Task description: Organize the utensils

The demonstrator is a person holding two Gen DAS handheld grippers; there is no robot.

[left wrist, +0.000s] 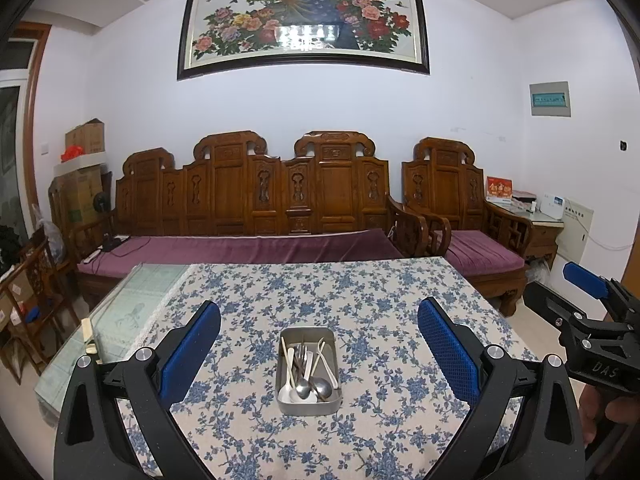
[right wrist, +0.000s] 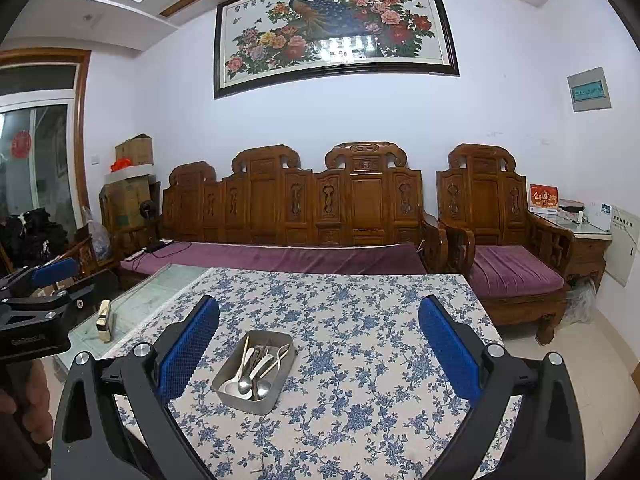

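Observation:
A metal tray (left wrist: 285, 400) sits on the table with the blue-flowered cloth (left wrist: 360, 292). Several utensils (left wrist: 308, 372) lie in it: metal spoons, a fork and white plastic spoons. The tray also shows in the right wrist view (right wrist: 228, 394), with the utensils (right wrist: 256, 368) inside. My left gripper (left wrist: 319, 316) is open and empty, held above the table just short of the tray. My right gripper (right wrist: 319, 316) is open and empty, with the tray left of centre between its fingers. The right gripper also shows at the right edge of the left wrist view (left wrist: 588, 284).
The uncovered glass part of the table (left wrist: 120, 312) lies to the left, with a small cream object (right wrist: 105, 320) on it. A carved wooden sofa (left wrist: 256, 200) with purple cushions stands behind the table, an armchair (left wrist: 472, 216) to its right. Boxes (left wrist: 84, 176) are stacked at the left.

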